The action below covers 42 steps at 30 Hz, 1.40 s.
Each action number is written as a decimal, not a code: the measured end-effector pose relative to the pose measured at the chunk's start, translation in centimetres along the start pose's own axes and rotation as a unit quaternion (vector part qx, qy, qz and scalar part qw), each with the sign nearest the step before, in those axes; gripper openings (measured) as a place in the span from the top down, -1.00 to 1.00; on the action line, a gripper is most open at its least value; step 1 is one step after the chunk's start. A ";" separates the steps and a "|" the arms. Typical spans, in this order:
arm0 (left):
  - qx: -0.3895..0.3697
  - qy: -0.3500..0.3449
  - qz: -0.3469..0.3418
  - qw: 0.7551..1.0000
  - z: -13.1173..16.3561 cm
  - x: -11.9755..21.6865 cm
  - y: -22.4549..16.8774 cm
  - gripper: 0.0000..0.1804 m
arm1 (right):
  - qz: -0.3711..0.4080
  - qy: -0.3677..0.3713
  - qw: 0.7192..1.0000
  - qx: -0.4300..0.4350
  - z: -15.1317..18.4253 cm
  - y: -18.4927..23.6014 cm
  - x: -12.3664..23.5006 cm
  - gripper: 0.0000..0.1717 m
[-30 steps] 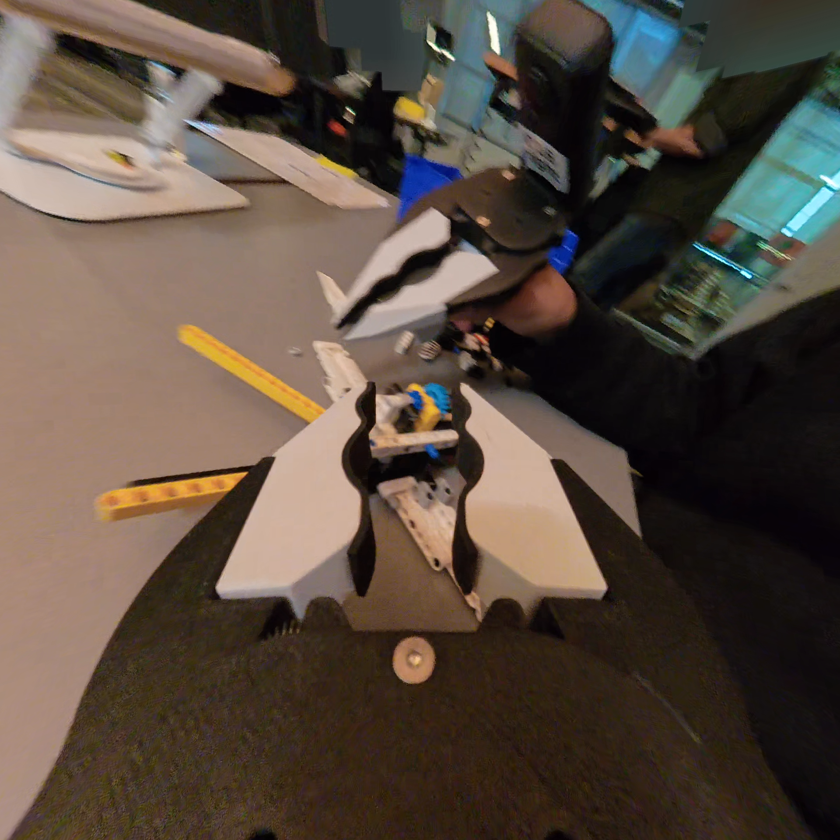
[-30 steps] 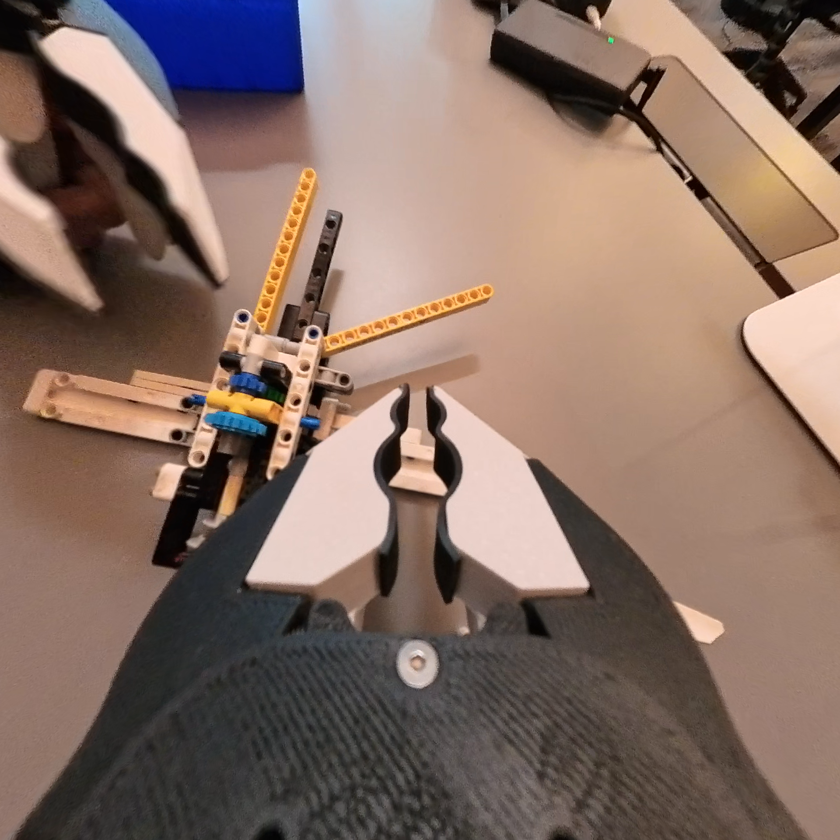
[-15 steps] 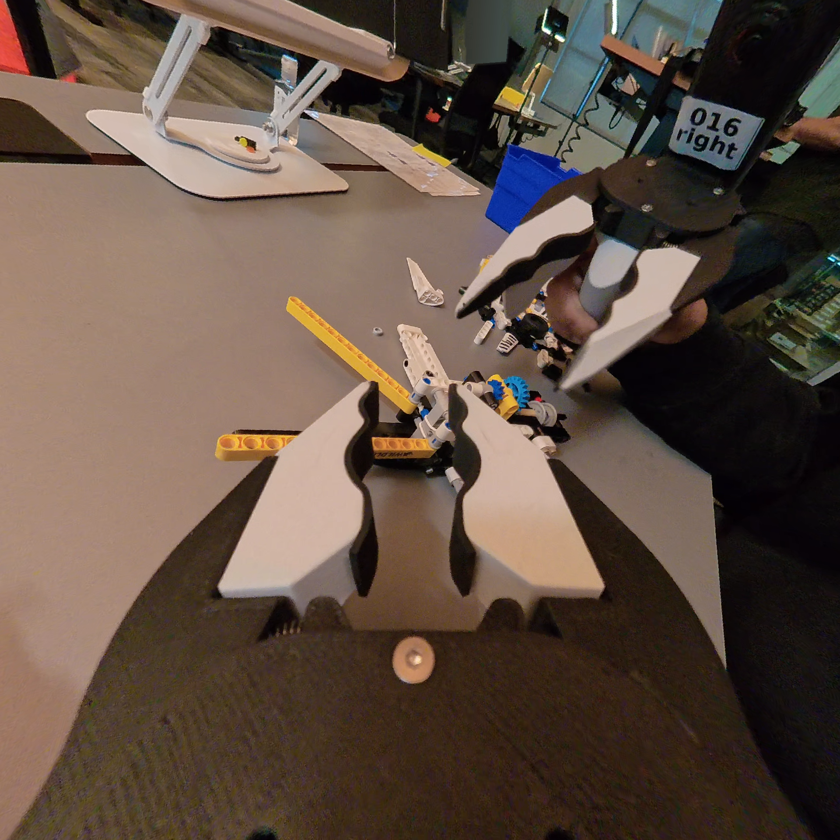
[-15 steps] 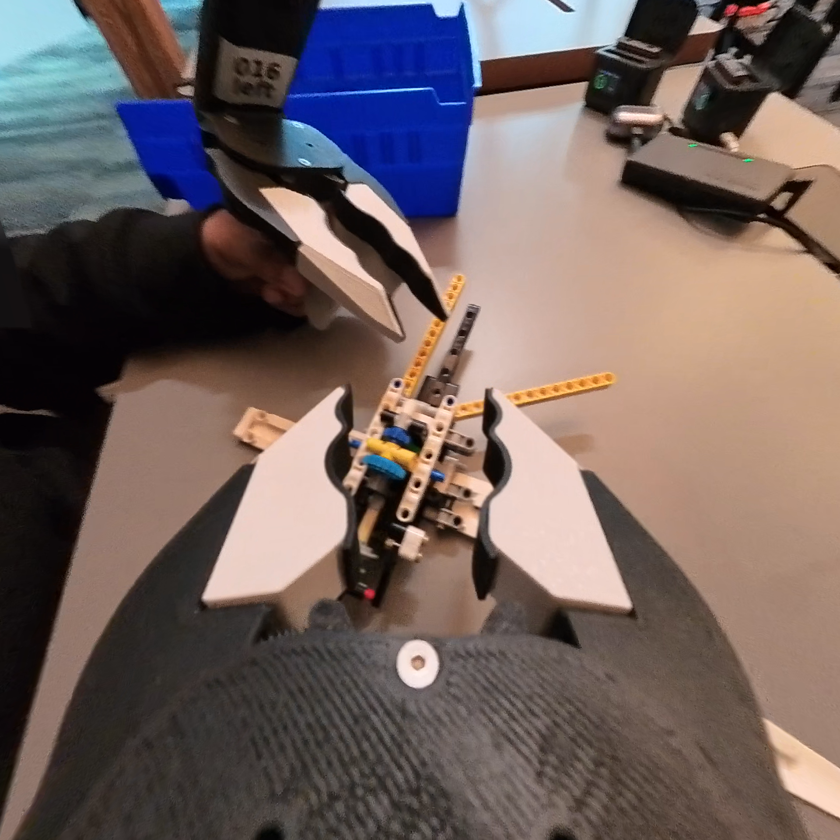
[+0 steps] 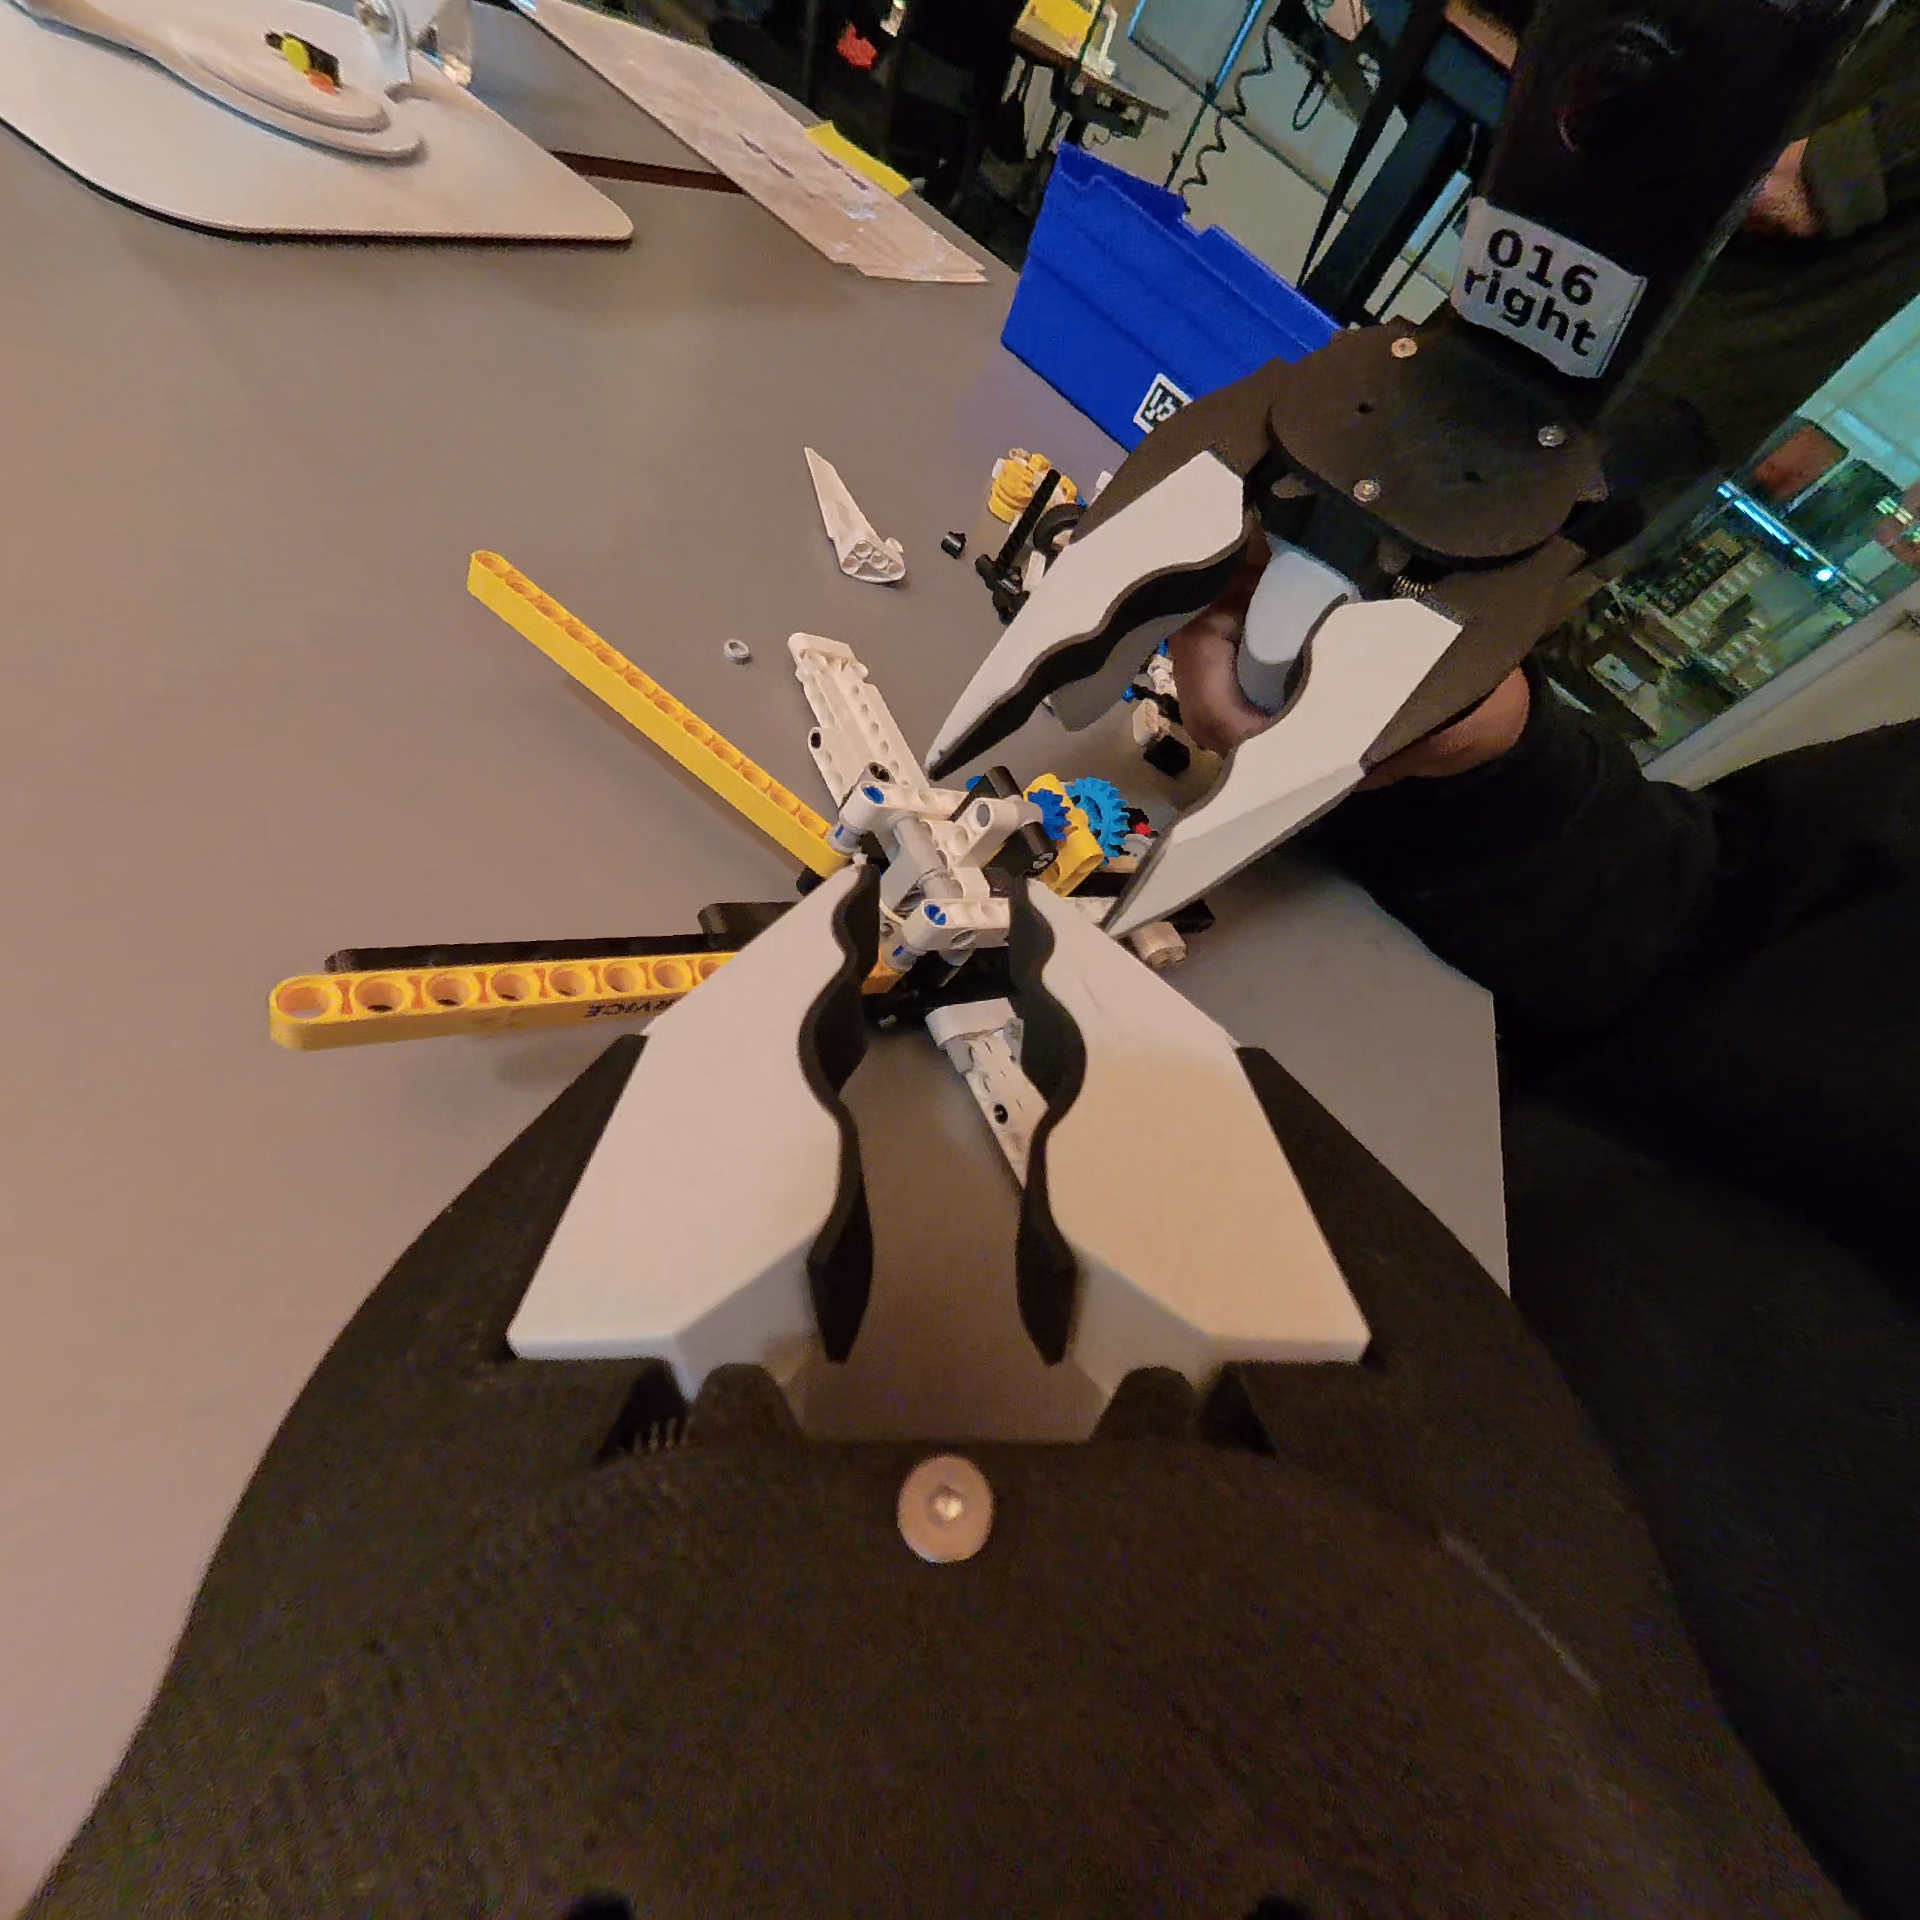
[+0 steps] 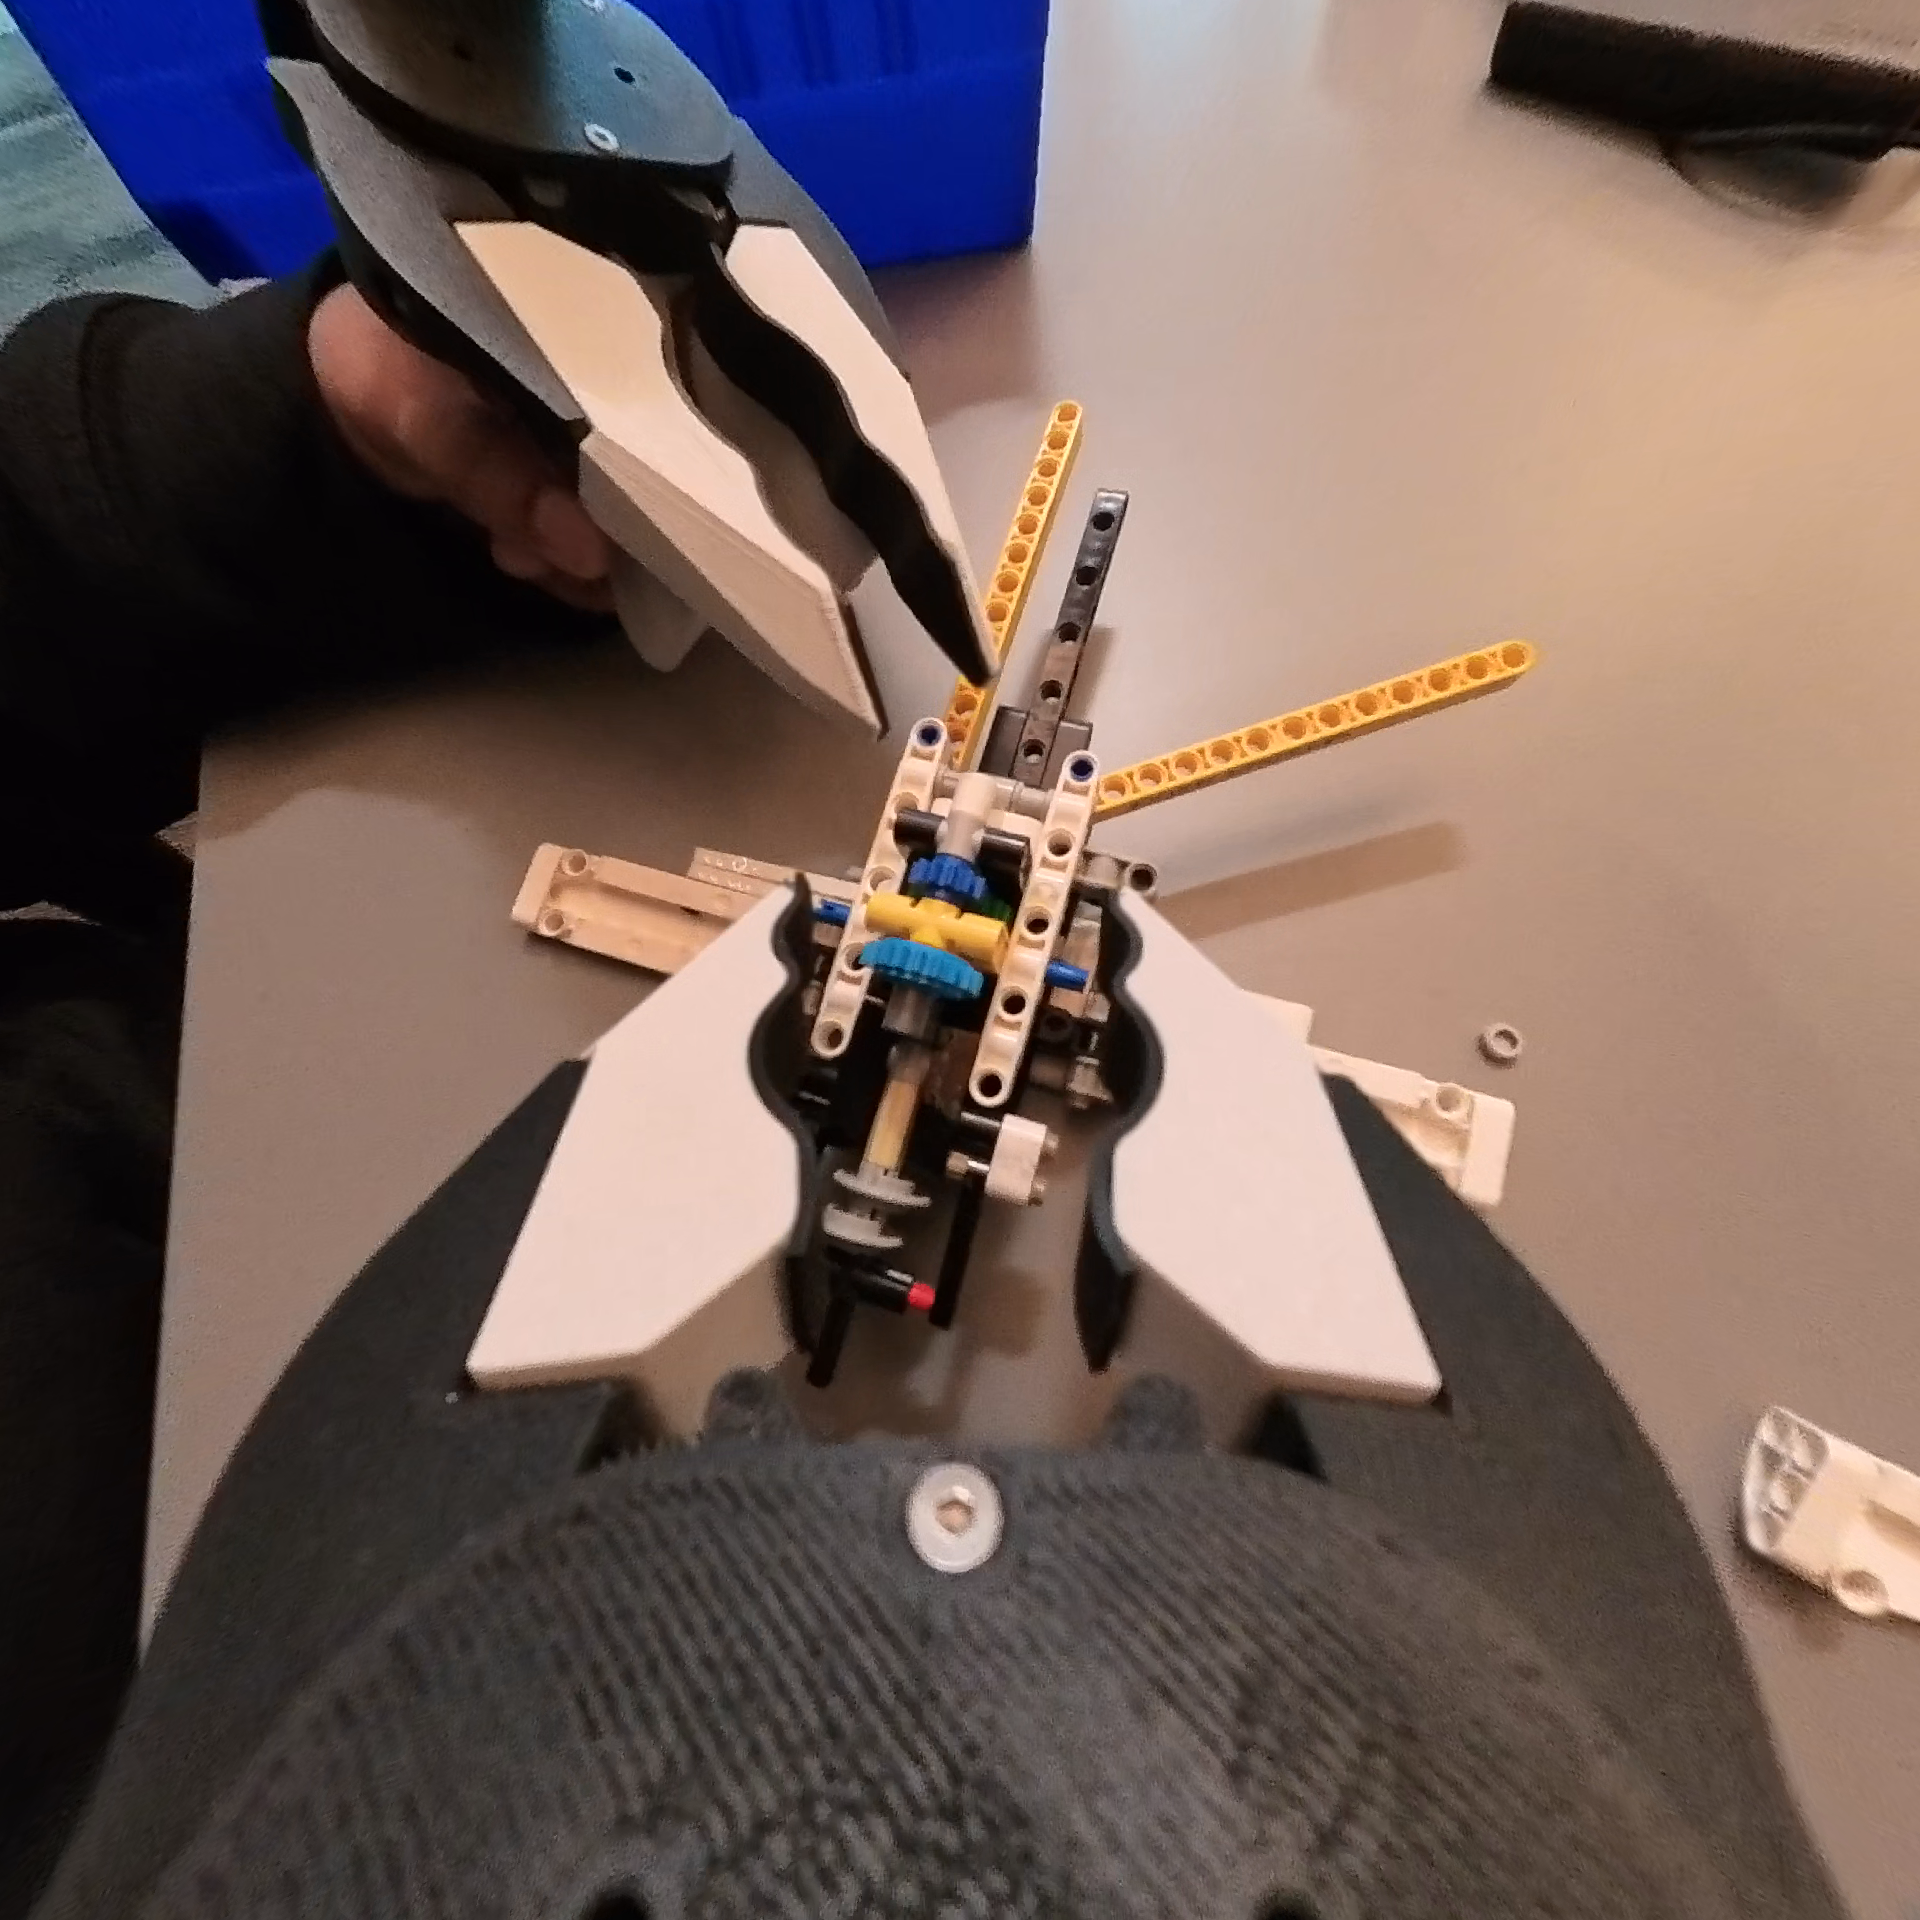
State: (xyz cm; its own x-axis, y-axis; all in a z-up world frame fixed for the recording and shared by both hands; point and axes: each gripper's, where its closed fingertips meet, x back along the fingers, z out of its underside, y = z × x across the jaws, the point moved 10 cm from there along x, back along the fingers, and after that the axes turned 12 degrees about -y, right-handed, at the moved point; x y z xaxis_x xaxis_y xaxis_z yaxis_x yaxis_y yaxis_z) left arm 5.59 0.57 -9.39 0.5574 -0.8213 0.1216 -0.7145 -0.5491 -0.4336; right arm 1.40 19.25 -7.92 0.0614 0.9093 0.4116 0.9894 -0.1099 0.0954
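Note:
A small brick model with a white frame, blue gears and a yellow hub lies on the grey table. Two yellow beams and a black beam stick out from under it. My right gripper is open and straddles the model from its near end, with a gap at each pad. It also shows in the left wrist view. My left gripper is open, its tips at the far end of the white frame. In the right wrist view the left gripper hovers just beyond that end.
A white panel lies under the model. A small grey ring, a white wing piece and loose parts lie beyond. A blue bin stands behind, with a white stand base at far left. A black adapter is far right. Both grippers' tips are close together, under 4 cm apart. Left tips and right tips are each some 35 cm from the black adapter.
My right gripper opened from shut and moved over the model to straddle it. My left gripper came down to the model's far end and its jaws narrowed a little.

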 end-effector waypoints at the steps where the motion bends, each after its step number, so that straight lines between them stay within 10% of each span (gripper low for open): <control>1: 0.003 0.000 0.003 1.000 0.0 0.0 0.0 0.76 | -0.001 -0.001 1.000 -0.003 0.0 -0.1 0.0 0.40; 42: -0.020 0.066 0.032 0.997 0.9 -1.1 -1.3 0.86 | 0.043 -0.035 0.998 0.009 0.1 -1.6 2.0 0.65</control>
State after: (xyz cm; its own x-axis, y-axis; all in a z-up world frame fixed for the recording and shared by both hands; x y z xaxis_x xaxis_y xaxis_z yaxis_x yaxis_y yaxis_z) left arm 6.29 2.32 -9.73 0.4514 -0.8668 0.2116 -0.7649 -0.4981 -0.4086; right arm -0.04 21.25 -7.34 0.1540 0.9228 0.3533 0.9822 -0.1818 0.0467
